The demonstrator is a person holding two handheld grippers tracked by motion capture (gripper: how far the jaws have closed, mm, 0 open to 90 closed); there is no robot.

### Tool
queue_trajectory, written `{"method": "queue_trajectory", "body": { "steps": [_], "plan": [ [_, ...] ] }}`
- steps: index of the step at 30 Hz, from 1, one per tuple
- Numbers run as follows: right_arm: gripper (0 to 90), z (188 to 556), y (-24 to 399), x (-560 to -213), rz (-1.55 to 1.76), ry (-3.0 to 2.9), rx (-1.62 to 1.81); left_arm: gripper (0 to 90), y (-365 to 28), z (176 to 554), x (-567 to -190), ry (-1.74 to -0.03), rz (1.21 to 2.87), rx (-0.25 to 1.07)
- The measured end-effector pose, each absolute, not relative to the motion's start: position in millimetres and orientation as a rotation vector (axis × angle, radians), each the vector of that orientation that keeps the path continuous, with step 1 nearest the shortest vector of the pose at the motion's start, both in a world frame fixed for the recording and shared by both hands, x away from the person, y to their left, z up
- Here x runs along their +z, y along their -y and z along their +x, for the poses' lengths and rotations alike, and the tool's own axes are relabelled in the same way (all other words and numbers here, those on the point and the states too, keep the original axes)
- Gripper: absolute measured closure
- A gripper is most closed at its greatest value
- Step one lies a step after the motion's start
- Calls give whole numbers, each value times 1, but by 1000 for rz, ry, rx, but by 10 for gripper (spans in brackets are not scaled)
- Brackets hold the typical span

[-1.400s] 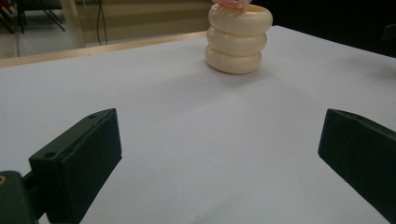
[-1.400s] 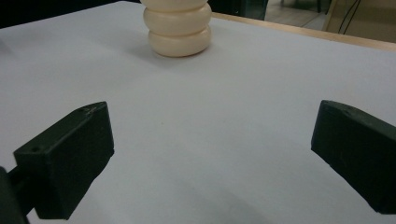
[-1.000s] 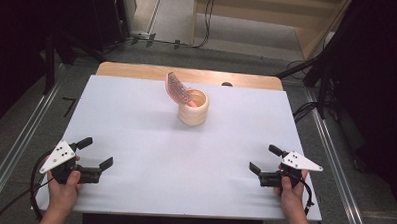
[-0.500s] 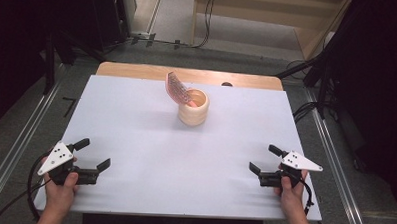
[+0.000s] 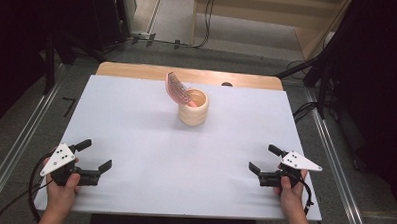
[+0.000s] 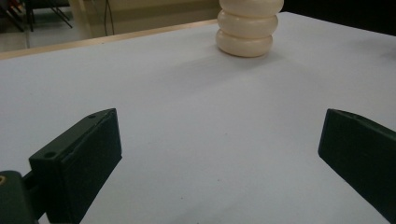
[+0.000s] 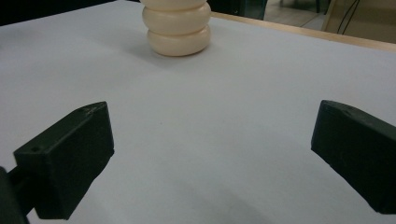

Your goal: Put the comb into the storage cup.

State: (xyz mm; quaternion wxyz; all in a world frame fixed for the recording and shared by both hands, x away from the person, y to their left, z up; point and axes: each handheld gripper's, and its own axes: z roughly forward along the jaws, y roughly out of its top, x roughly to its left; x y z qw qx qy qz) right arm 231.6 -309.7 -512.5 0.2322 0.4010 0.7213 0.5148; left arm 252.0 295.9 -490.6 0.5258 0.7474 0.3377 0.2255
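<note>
- Both hands sit at the near edge of the white table [image 5: 136, 130], one at each corner, and nothing is in hand yet.
- The left gripper [image 5: 91, 157] rests near-left with its jaws spread wide, pinching nothing; the left gripper view looks between its jaws at bare white surface.
- The right gripper [image 5: 265, 159] mirrors it near-right, jaws likewise spread and empty, resting low on the table.
- Out at the far middle stands the cream ribbed cup [image 5: 193, 108], upright, well apart from both grippers. From each gripper view its stacked, rounded rings show clearly, with the top cut off.
- Leaning out of the cup's mouth toward the far left is a pink patterned flat piece [image 5: 176, 87]; what exactly it is, I can't tell from here. It sits in the cup and tilts over the rim.
- My read: the work on the cup and its pink piece hasn't begun. No reach is under way and no contact is made.
- Everything is left to do: cross the open table, close on the cup or the pink piece, and handle it.
</note>
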Motion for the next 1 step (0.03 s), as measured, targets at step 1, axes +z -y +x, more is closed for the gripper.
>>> {"method": "queue_trajectory", "body": {
  "steps": [1],
  "plan": [
    [0,232,310,-513,1102,-1981,1416,0,-296,252,-491,-808,1788,538]
  ]
}}
